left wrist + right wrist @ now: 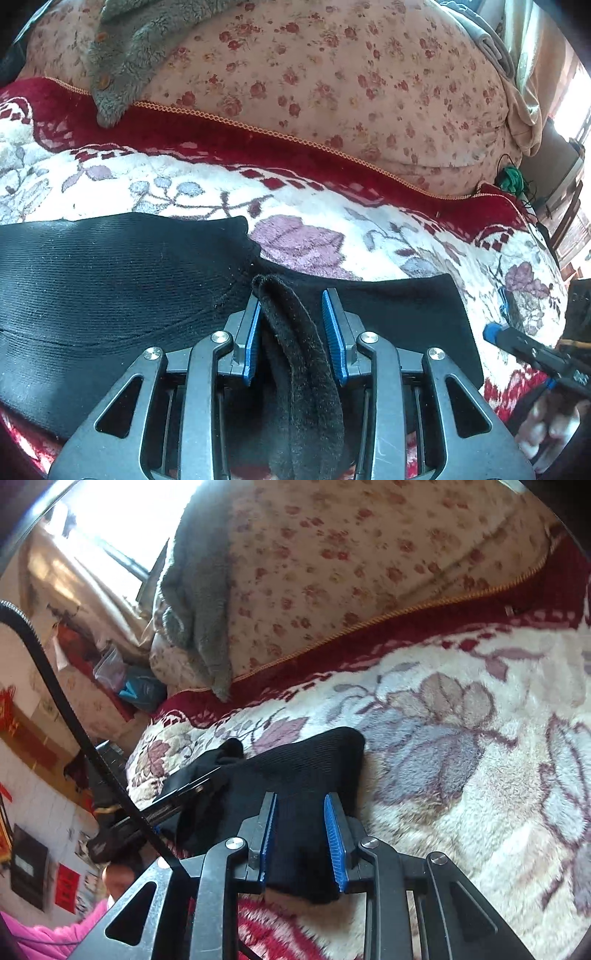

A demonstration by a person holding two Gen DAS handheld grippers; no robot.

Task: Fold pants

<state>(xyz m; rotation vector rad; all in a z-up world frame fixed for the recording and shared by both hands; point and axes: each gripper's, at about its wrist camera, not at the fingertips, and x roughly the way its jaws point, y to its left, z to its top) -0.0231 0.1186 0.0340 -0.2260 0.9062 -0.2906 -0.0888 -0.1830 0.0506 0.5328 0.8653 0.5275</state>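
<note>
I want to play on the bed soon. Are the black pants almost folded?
Partly. The black pants already lie doubled over on the flowery blanket. Right now the left tongs have a fuzzy bunched edge of the pants between open fingers, and the right tongs sit open around another part. Still to do: flatten that bunched edge and make the last neat fold, so not quite yet.

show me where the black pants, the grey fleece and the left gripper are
black pants (pixel 110 273), left wrist view, ribbed outer fabric.
grey fleece (pixel 125 62), left wrist view, fuzzy middle.
left gripper (pixel 291 314), left wrist view, between its blue pads.
</note>
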